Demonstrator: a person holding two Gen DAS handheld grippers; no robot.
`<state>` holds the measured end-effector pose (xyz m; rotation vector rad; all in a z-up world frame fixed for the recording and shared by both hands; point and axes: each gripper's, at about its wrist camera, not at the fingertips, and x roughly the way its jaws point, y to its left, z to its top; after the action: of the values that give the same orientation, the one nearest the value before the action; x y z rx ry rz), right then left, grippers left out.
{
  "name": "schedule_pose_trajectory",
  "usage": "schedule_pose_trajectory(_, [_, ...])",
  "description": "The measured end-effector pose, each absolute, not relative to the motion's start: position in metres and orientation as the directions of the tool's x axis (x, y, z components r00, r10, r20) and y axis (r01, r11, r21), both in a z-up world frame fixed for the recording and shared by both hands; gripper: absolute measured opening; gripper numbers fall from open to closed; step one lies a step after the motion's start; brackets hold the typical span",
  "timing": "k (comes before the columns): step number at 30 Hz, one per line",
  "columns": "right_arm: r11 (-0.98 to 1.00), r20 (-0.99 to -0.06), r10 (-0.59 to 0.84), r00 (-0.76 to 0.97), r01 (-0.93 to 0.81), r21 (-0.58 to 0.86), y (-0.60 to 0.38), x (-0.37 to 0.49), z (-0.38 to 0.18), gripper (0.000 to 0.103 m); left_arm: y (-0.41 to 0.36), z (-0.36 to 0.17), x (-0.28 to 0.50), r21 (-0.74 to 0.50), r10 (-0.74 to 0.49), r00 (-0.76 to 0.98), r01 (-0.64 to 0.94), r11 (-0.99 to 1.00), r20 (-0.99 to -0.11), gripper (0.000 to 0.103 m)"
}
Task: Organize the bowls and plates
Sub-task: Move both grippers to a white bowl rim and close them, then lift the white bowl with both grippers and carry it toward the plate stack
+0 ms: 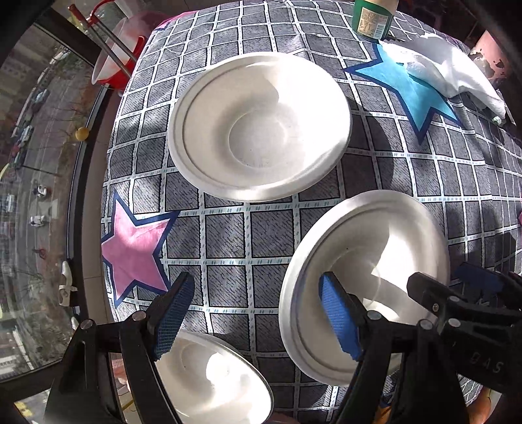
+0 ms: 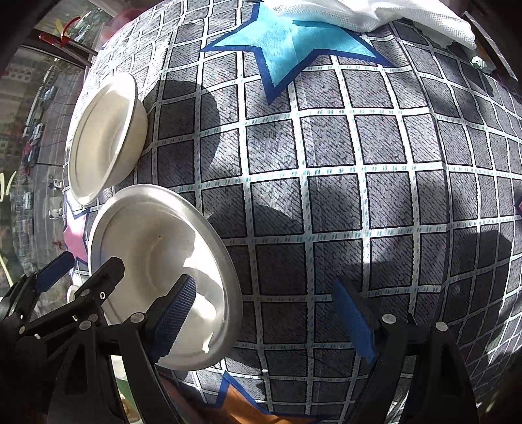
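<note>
Three white bowls stand on the checked tablecloth. In the left wrist view a far bowl [image 1: 261, 125] sits at the middle, a second bowl [image 1: 365, 280] at the right, a third bowl [image 1: 215, 375] at the near edge under my left finger. My left gripper [image 1: 257, 319] is open and empty, its right finger over the second bowl's near rim. My right gripper [image 2: 270, 319] is open and empty, its left finger over the same bowl [image 2: 163, 277]. The far bowl [image 2: 104, 137] shows at the left there.
A white cloth [image 1: 453, 75] lies at the far right on a blue star [image 1: 417, 88]. A green bottle [image 1: 372, 16] stands at the far edge. A red-and-clear basin [image 1: 114, 55] sits beyond the table's left corner. A window runs along the left side.
</note>
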<state>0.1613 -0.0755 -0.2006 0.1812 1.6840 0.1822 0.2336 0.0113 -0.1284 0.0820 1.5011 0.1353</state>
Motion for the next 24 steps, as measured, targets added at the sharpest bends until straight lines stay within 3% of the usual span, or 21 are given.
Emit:
schedule_pose_trajectory(6, [0.966, -0.955, 0.256, -0.149, 0.014, 0.257, -0.073, 0.168, -0.209, 0.083, 0.010, -0.146, 0.242, 0.116, 0.115, -0.023, -0.042, 0.992, -0.993, 0.079])
schedule_pose_trajectory(8, [0.968, -0.957, 0.250, -0.145, 0.001, 0.253, -0.073, 0.169, -0.208, 0.070, 0.010, -0.150, 0.243, 0.092, 0.090, -0.042, -0.045, 0.995, -0.995, 0.060])
schedule_pose_trajectory(9, [0.969, -0.959, 0.244, -0.142, -0.009, 0.248, -0.074, 0.169, -0.206, 0.063, 0.009, -0.151, 0.243, 0.080, 0.078, -0.049, -0.047, 0.996, -0.996, 0.057])
schedule_pose_trajectory(11, [0.958, -0.948, 0.277, -0.157, -0.025, 0.284, -0.066, 0.171, -0.207, 0.041, 0.005, -0.152, 0.242, 0.059, 0.057, -0.048, -0.044, 0.997, -0.997, 0.040])
schedule_pose_trajectory(14, [0.950, -0.935, 0.305, -0.180, -0.019, 0.313, -0.063, 0.169, -0.208, 0.025, -0.008, -0.151, 0.242, 0.081, 0.080, -0.036, -0.007, 0.997, -0.996, 0.034])
schedule_pose_trajectory(24, [0.949, -0.937, 0.299, -0.181, -0.042, 0.311, -0.070, 0.143, -0.200, 0.021, -0.043, -0.151, 0.220, 0.062, 0.064, -0.047, 0.049, 0.997, -0.997, 0.034])
